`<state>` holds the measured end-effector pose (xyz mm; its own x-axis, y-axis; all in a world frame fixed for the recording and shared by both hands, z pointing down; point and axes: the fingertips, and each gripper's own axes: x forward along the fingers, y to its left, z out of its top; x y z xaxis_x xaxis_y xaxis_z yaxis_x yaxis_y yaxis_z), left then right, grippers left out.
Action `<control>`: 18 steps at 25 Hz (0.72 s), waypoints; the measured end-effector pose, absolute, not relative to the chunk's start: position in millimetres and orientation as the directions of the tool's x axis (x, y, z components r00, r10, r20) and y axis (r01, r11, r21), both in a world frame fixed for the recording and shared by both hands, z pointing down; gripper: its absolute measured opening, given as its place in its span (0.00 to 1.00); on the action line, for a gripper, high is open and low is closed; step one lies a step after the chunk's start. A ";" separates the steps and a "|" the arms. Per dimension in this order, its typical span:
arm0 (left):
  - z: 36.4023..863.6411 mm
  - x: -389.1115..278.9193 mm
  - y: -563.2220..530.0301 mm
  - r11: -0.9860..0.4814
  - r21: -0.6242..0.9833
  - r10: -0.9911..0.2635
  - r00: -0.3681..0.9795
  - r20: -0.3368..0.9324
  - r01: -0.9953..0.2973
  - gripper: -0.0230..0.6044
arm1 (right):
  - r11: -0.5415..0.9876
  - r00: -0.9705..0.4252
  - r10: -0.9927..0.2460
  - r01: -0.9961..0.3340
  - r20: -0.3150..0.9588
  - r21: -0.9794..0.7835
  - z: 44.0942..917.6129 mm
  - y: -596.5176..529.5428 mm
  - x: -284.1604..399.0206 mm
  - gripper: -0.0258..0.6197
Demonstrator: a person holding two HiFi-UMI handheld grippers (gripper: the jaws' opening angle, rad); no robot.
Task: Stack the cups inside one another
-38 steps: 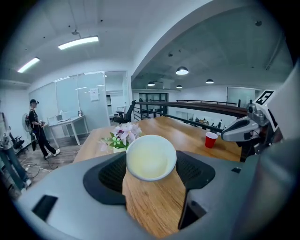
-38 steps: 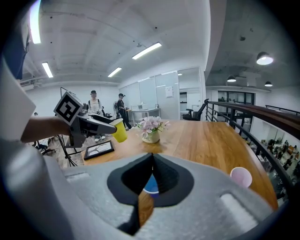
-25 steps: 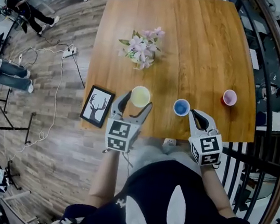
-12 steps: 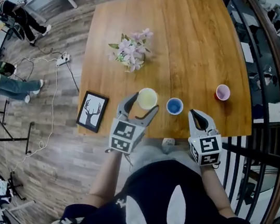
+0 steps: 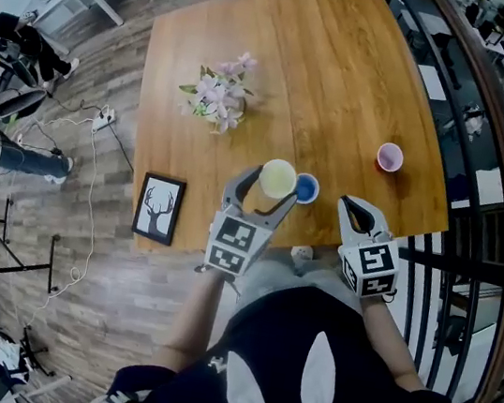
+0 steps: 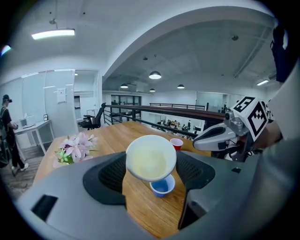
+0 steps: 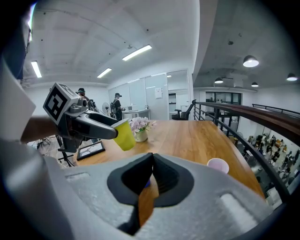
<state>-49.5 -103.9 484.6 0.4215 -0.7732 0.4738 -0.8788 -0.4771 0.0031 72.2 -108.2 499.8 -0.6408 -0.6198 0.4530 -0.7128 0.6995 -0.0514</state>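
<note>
we have the small pale yellow plastic cup (image 5: 277,178) pinched between the jaws of the left gripper (image 5: 268,189). the pads press on opposite sides of its wall just below the rim. it hangs clear of the wooden counter (image 5: 346,87), tilted with its mouth turned back toward us, just above the small blue cup (image 5: 307,188) and to its left. the blue cup stands upright on the counter with its mouth open.

the right gripper (image 5: 353,205) hovers just to the right of the blue cup. its jaws are pressed together with nothing between them. the third cup, red outside and pale pink inside (image 5: 389,157), stands upright well beyond the blue cup on its far right. the vase of pink flowers (image 5: 213,100) sits well off to the blue cup's far left.

we judge these cups to be very light, thin-walled and a little springy, with a smooth and fairly slippery surface. a hard squeeze would likely press the yellow cup's mouth into an oval, and a loose one could let it slide. a hold high on the wall near the stiffer rim, as now, seems best, and it leaves the tapered base free to enter. the empty blue cup would probably skid or tip if nudged off-centre. so we think the yellow cup should be levelled before it goes down, with the right gripper ready to steady the blue cup's side.
</note>
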 end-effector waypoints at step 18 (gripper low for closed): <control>519.8 -3.4 -110.6 -0.581 -0.001 -0.681 0.486 0.548 -0.814 0.59 | 0.658 -0.602 -0.652 -0.751 0.461 -0.052 501.3 -103.1 87.2 0.04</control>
